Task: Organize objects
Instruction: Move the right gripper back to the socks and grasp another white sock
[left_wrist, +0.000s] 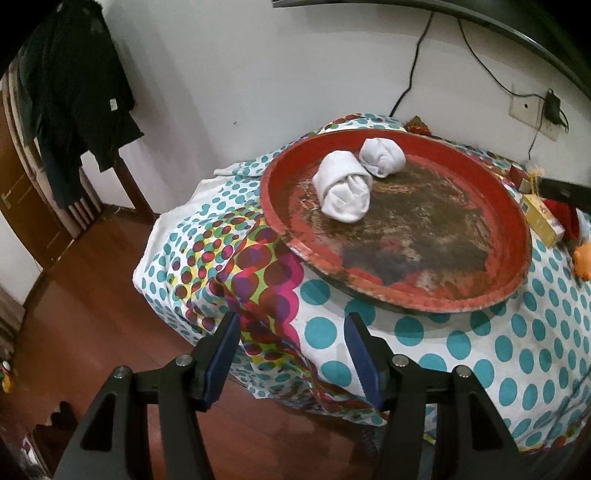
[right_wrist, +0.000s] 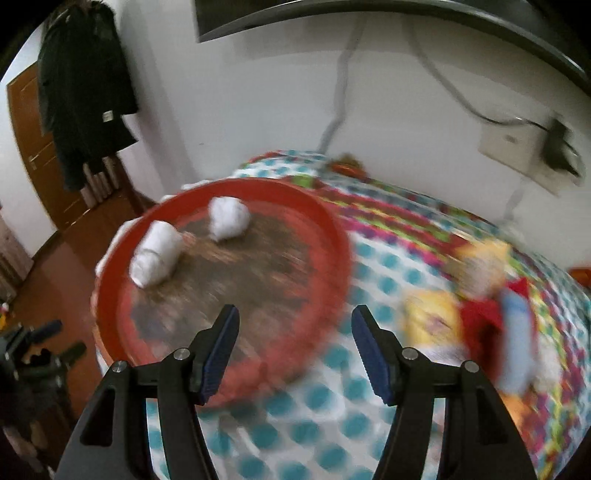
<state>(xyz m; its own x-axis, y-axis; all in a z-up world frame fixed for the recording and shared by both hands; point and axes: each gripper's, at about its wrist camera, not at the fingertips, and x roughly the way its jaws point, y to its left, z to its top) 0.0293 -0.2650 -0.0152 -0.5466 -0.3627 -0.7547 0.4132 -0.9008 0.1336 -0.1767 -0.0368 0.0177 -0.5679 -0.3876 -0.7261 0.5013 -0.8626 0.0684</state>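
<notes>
Both grippers sit at the bottom of their frames, fingers spread wide and holding nothing: the left gripper (left_wrist: 291, 354) over the table's near corner, the right gripper (right_wrist: 295, 350) over the tray's near rim. Two rolled white socks (left_wrist: 343, 192) (left_wrist: 382, 157) already lie in the upper left of the red tray (left_wrist: 424, 295). Blurred clutter (right_wrist: 480, 314) at right, yellow box and red cloth among it, looks unsorted, so roughly the early part seems done.
</notes>
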